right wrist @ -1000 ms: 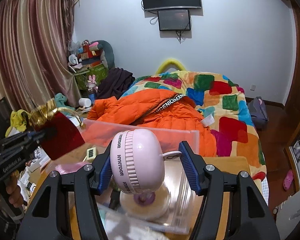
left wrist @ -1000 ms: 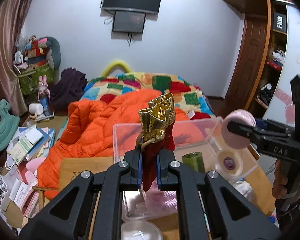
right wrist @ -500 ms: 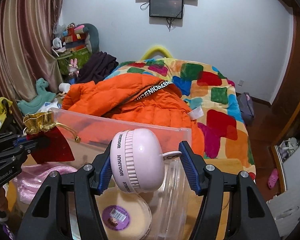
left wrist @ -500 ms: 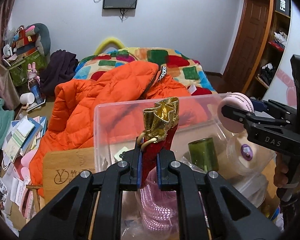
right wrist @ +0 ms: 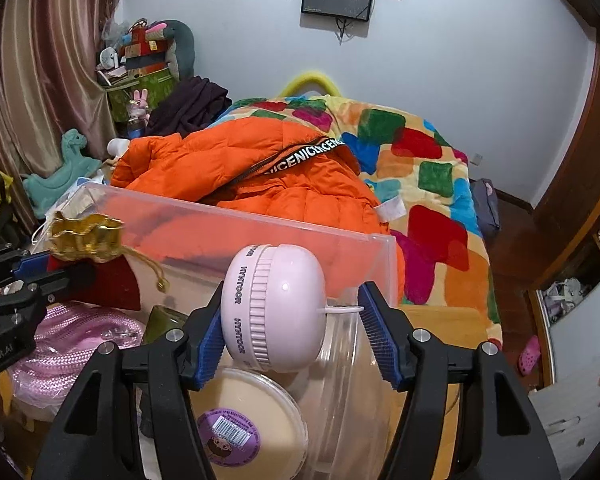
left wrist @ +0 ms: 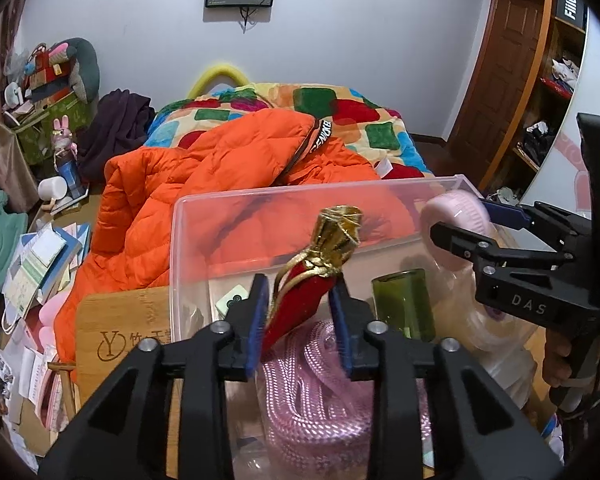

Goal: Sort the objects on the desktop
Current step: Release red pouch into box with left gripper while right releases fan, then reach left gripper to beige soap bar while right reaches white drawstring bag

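A clear plastic bin [left wrist: 180, 240] sits on a wooden table. My left gripper [left wrist: 300, 320] hovers over it with its jaws apart; a red pouch with a gold top [left wrist: 308, 292] tilts loose between them, above a pink rope coil [left wrist: 316, 380]. The pouch also shows in the right wrist view [right wrist: 100, 276]. My right gripper [right wrist: 296, 328] is over the bin's right end, jaws apart around a pink round fan [right wrist: 276, 304]; the left pad touches it, the right pad stands clear. The fan [left wrist: 452, 220] also shows in the left wrist view.
In the bin lie a green glass cup [left wrist: 404, 300], a mahjong tile [left wrist: 234, 298] and a round tub with a purple label [right wrist: 240, 428]. Behind the table is a bed with an orange jacket [left wrist: 220, 184]. Books and toys clutter the floor at left.
Both grippers have lowered over the bin. My left jaws have opened and the pouch has tipped to the right. My right jaws have widened around the fan.
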The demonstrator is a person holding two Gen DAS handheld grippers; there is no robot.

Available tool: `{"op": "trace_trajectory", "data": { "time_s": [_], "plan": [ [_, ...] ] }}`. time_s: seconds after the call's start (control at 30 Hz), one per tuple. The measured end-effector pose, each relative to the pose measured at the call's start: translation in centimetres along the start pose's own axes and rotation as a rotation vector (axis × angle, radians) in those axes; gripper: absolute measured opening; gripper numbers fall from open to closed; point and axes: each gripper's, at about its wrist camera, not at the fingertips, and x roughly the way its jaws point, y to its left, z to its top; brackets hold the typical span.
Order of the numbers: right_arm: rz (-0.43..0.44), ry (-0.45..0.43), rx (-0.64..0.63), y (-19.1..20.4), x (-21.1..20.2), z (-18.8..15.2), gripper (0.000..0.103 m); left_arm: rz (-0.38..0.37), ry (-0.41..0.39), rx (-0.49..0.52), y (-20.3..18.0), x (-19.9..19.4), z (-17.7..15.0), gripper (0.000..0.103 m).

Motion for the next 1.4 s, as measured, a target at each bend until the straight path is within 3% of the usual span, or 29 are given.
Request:
{"op": "trace_trajectory", "data": {
  "time_s": [0.07,0.2,0.27,0.37,0.5,0.57,0.8,0.93,1.4],
  "plan": [
    [0.008,-0.009,0.004,0.0,-0.4,0.0,0.062,0.009,-0.009,0.004,-0.2,-0.3,0.1,0.046],
    [-0.001,-0.059,0.01,0.1,-2.2,0.2,0.074,0.032,-0.047,0.013,-0.5,-1.7,0.4,0.052],
    [-0.006,-0.094,0.015,0.1,-3.6,0.2,0.08,0.034,-0.067,0.007,-0.5,-2.6,0.6,0.063],
    [-0.002,-0.128,0.028,-0.2,-5.2,0.2,0.083,0.052,-0.103,-0.003,-0.5,-4.1,0.7,0.075],
    [-0.001,-0.16,0.048,-0.7,-7.5,-0.4,0.083,0.061,-0.15,0.0,-0.8,-6.4,0.5,0.08],
    [-0.01,-0.173,0.045,-0.7,-8.6,-1.0,0.083,0.069,-0.174,0.001,-0.9,-7.6,0.2,0.089],
    [-0.076,-0.222,0.021,-0.4,-12.1,-3.8,0.085,0.105,-0.26,0.014,-1.2,-11.8,-1.9,0.094],
    [-0.064,-0.242,0.031,-0.5,-13.5,-5.6,0.098,0.158,-0.281,0.031,-1.2,-13.1,-3.7,0.094],
    [-0.02,-0.2,0.123,-0.8,-13.7,-11.6,0.101,0.263,-0.194,-0.04,1.1,-13.0,-11.5,0.094]
  ]
}}
